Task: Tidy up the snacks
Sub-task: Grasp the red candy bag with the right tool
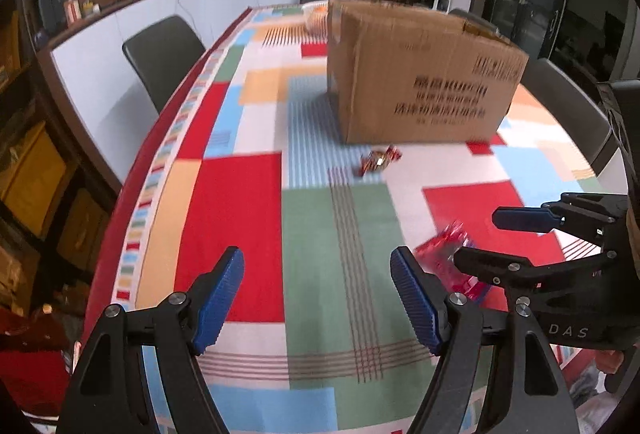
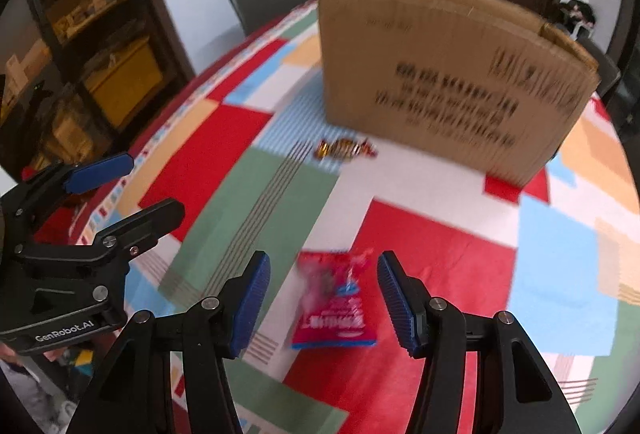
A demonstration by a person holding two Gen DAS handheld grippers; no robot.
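Note:
A red snack packet (image 2: 334, 298) lies flat on the patchwork tablecloth (image 2: 432, 242), between and just below the open fingers of my right gripper (image 2: 322, 298). It also shows in the left wrist view (image 1: 448, 254), partly hidden behind the right gripper (image 1: 480, 238). A small gold and red wrapped candy (image 1: 378, 160) lies in front of the cardboard box (image 1: 416, 74); both appear in the right wrist view too, the candy (image 2: 346, 149) and the box (image 2: 444, 74). My left gripper (image 1: 318, 300) is open and empty over the cloth.
Dark chairs (image 1: 164, 54) stand along the table's left side and far end. A white counter (image 1: 120, 18) with clutter runs behind. Shelves with yellow bins (image 2: 120, 78) stand at the left. A bowl (image 1: 316, 16) sits behind the box.

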